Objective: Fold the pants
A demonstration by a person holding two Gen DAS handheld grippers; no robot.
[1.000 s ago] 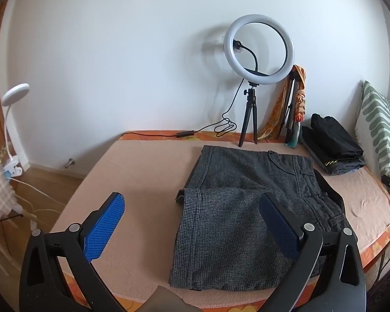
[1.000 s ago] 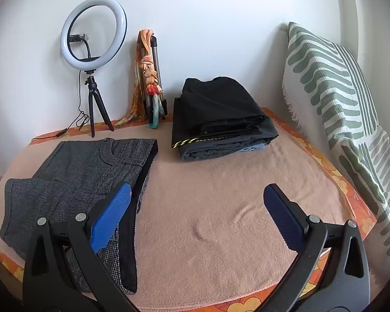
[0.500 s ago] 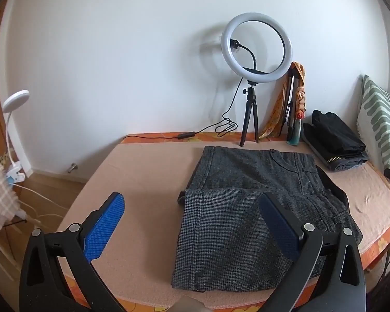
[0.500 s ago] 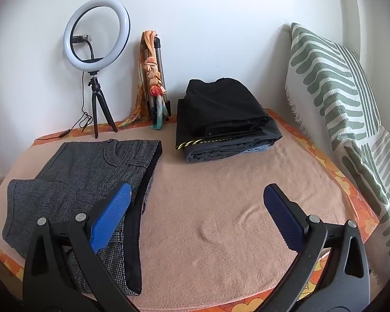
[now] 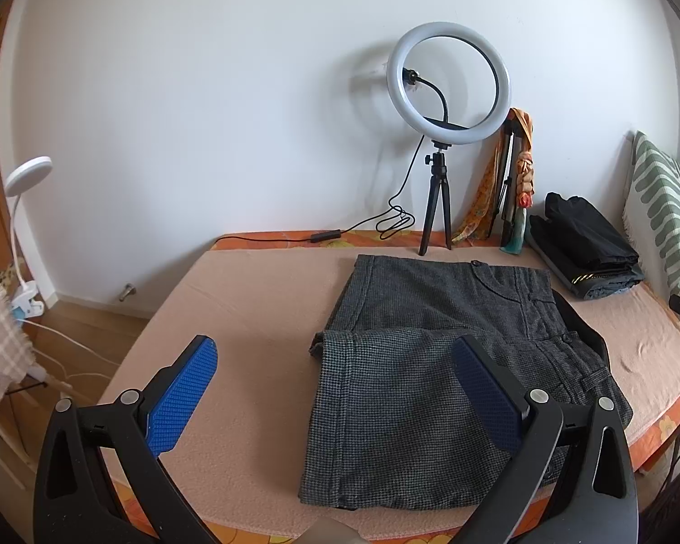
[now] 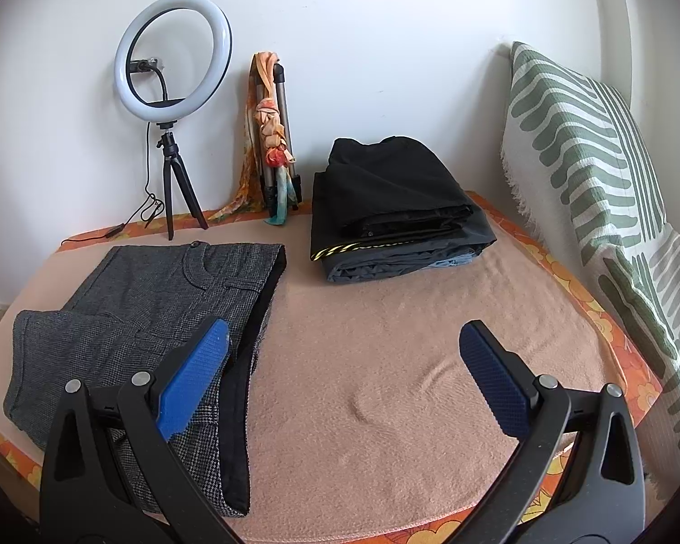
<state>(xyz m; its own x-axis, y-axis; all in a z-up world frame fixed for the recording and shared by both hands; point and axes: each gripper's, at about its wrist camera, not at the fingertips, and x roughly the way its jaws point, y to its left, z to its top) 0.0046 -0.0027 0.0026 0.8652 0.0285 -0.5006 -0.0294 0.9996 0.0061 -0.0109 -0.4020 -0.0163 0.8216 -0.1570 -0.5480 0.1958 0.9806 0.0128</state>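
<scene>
Pants (image 5: 435, 362), grey houndstooth, lie folded flat on the peach blanket (image 5: 249, 317) covering the bed, near its front edge, dark lining strip showing along their right side. Striped cushion (image 6: 580, 172) leans at the bed's right end. Stack of folded black clothes (image 6: 394, 208) sits near the back wall, well apart from the pants. Ring light (image 6: 173, 56) on a tripod stands behind them. Left gripper (image 5: 335, 390) hovers with jaws wide apart, holding nothing. Right gripper (image 6: 340, 376) likewise, jaws spread, empty.
</scene>
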